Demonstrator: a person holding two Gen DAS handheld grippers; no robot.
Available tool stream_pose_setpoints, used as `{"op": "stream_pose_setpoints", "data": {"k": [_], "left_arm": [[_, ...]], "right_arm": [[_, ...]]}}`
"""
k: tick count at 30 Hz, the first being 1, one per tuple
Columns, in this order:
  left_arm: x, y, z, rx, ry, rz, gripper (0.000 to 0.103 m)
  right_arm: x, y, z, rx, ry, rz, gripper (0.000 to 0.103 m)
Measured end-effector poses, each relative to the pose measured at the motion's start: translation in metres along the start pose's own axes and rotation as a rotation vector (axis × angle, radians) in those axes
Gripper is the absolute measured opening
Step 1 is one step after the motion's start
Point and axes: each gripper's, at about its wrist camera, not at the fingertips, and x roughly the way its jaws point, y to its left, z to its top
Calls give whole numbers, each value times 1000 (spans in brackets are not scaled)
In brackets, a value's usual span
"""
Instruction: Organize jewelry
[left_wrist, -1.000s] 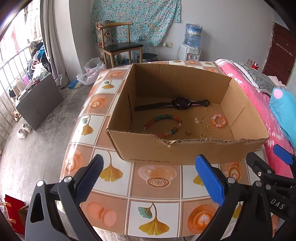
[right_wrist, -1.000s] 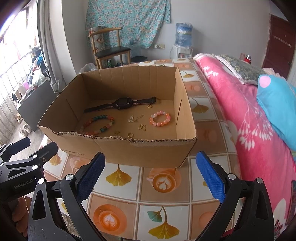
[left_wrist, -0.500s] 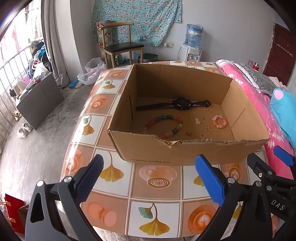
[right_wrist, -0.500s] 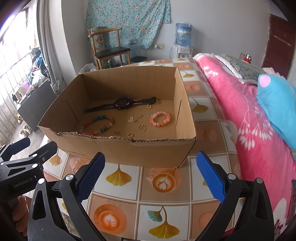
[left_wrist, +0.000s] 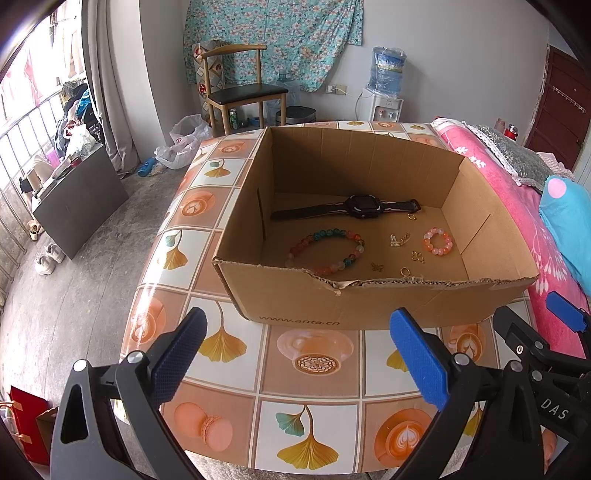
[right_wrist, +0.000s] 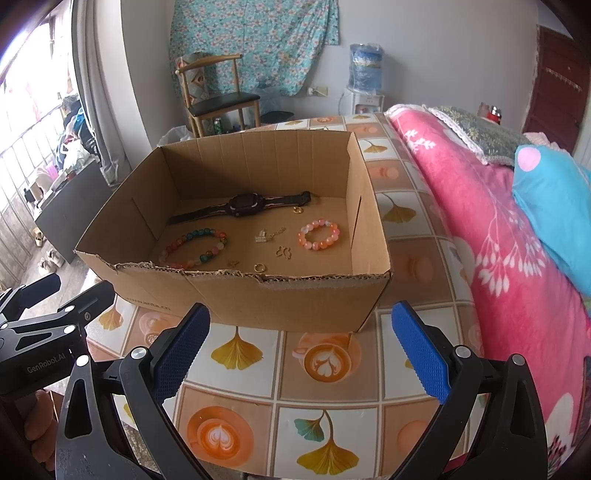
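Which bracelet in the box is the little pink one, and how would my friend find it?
Look inside the cardboard box on the tiled table. Past the black watch along the back, the small pink bracelet lies nearest the wall on the bed's side. It is a tight ring of pink and orange beads, much smaller than the long multicolored bracelet on the other side.

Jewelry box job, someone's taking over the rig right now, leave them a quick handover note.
Left gripper: open, holds nothing, hovers over the table short of the cardboard box.
Right gripper: open, holds nothing, also in front of the box.
In the box: black watch along the back, multicolour bead bracelet front left, pink bead bracelet to the right, small gold pieces loose between them.
Done: nothing picked up that the views show.
Left: reach in and sort the pieces; no separate organizer is in view.
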Motion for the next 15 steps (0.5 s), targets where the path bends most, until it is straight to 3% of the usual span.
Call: {"op": "stream_pose_setpoints", "data": {"k": [15], "left_arm": [[0, 1, 0, 0, 0, -1, 98]], "right_arm": [[0, 2, -5, 19, 5, -5, 95]]}}
